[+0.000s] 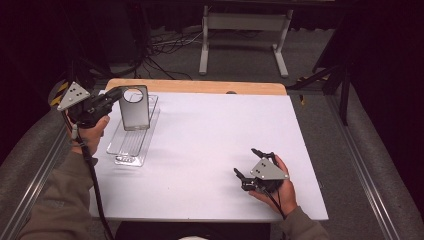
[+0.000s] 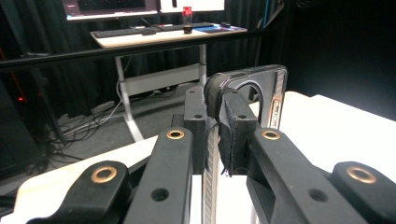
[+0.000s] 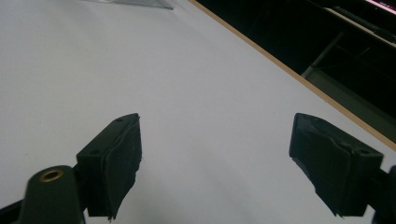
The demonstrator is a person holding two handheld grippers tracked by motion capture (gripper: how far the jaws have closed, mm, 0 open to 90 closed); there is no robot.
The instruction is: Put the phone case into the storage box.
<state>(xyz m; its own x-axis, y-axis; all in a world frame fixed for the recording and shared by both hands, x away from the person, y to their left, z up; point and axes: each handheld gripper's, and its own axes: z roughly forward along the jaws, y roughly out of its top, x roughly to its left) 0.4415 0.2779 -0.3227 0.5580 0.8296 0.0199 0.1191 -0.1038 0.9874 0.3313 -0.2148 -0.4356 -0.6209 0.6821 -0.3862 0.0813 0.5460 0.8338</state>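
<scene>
A: Item one: phone case [image 1: 135, 107], clear, round camera cutout at top, held upright above the clear tray [image 1: 131, 142] at the worktop's [image 1: 210, 140] left side. Grip?

B: Left gripper [image 1: 116, 95], fingers [image 2: 233, 130] closed tight on the case's edge. Right gripper [image 1: 252, 167] rests near the front right, fingers [image 3: 112, 163] spread wide, holding nothing.

A: Surroundings?

B: White sheet over a wooden top; bare stretch between the two hands. Beyond the far edge: white desk frame [image 1: 245, 37], floor cables [image 1: 165, 47].
</scene>
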